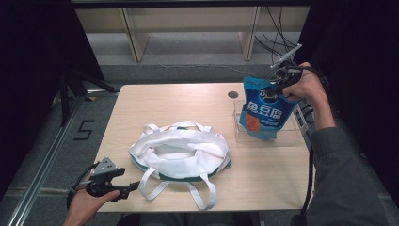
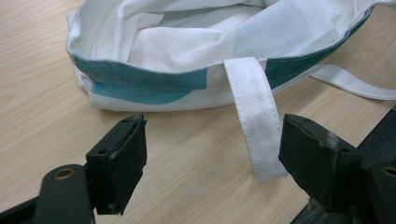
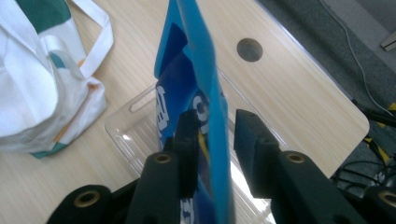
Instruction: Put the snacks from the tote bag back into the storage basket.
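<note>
Right tool (image 1: 277,87) has the glossy blue snack pouch (image 1: 261,110) hanging over the clear plastic tray (image 1: 244,136) at the worktop's (image 1: 141,103) far right, but look, a gap shows beside one pad (image 3: 254,140), so that hold seems loose and the pouch could slip into the tray. Left tool (image 1: 123,189) waits released at the near-left edge, jaws either side of a strap (image 2: 254,126) of the white cloth tote with teal trim (image 1: 181,150). Bare worktop lies between tray and tote; the right edge sits close.
</note>
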### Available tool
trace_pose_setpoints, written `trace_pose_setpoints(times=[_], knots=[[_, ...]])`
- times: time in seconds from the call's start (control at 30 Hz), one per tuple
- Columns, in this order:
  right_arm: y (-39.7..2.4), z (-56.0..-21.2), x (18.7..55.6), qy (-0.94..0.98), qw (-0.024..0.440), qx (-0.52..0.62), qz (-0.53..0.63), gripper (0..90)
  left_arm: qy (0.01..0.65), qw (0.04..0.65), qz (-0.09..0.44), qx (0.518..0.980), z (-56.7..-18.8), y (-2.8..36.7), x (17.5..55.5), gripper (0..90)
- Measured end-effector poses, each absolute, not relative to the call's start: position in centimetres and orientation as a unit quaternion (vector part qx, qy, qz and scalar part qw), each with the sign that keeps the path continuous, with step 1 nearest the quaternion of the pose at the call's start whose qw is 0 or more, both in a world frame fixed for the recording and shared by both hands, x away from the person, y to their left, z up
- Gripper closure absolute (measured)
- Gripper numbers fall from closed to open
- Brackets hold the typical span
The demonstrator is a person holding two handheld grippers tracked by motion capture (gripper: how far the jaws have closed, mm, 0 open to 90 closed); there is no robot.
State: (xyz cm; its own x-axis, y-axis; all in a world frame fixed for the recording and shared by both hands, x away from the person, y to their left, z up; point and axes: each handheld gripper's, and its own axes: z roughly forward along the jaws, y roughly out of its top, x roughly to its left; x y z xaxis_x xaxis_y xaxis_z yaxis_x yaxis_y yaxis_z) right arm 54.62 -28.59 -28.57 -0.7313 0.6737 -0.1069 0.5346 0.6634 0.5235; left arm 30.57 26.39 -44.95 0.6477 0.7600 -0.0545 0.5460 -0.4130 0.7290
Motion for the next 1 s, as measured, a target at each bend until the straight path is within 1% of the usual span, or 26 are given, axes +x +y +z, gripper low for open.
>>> trace_pose_setpoints(times=[0.03,0.07,0.17,0.27,0.4,0.47,0.53,0.6,0.8,0.83,0.87,0.9,0.93,1.0], knots=[[-28.8,-28.6,54.3,0.896,0.146,0.346,0.237,66.9,0.399,0.379,0.142,0.823,-45.1,26.3,30.5,22.6],[-29.0,-28.6,54.1,0.894,0.152,0.349,0.238,65.3,0.390,0.374,0.141,0.830,-44.9,26.4,30.6,22.6],[-29.6,-28.4,53.2,0.890,0.165,0.349,0.242,61.8,0.397,0.376,0.145,0.825,-45.0,26.3,30.6,22.6],[-30.0,-28.2,52.4,0.888,0.181,0.348,0.242,59.3,0.394,0.369,0.144,0.829,-45.0,26.3,30.6,22.6],[-30.5,-28.4,51.2,0.878,0.191,0.362,0.246,55.2,0.395,0.375,0.146,0.826,-45.1,26.3,30.6,22.6],[-30.6,-28.8,50.6,0.865,0.210,0.375,0.259,52.7,0.397,0.375,0.146,0.825,-45.0,26.4,30.5,22.6],[-31.0,-28.9,49.9,0.859,0.216,0.384,0.261,53.0,0.395,0.376,0.146,0.825,-45.1,26.4,30.6,22.6],[-31.5,-29.0,49.3,0.840,0.242,0.397,0.281,52.3,0.396,0.375,0.144,0.826,-45.0,26.4,30.6,22.6],[-32.3,-30.6,46.8,0.817,0.227,0.429,0.311,45.4,0.396,0.375,0.145,0.826,-45.0,26.3,30.6,22.6],[-32.5,-30.9,46.5,0.819,0.233,0.425,0.308,45.1,0.401,0.376,0.141,0.823,-45.0,26.3,30.5,22.6],[-32.5,-31.3,46.2,0.813,0.237,0.431,0.311,44.7,0.392,0.368,0.142,0.831,-45.0,26.4,30.6,22.6],[-32.5,-31.6,45.8,0.810,0.235,0.439,0.309,44.4,0.395,0.376,0.144,0.826,-45.1,26.3,30.6,22.6],[-32.7,-31.9,45.7,0.809,0.246,0.435,0.310,44.4,0.394,0.375,0.144,0.827,-45.1,26.3,30.6,22.6],[-32.9,-32.4,45.4,0.804,0.236,0.452,0.307,44.5,0.395,0.374,0.144,0.827,-45.0,26.3,30.5,22.6]])
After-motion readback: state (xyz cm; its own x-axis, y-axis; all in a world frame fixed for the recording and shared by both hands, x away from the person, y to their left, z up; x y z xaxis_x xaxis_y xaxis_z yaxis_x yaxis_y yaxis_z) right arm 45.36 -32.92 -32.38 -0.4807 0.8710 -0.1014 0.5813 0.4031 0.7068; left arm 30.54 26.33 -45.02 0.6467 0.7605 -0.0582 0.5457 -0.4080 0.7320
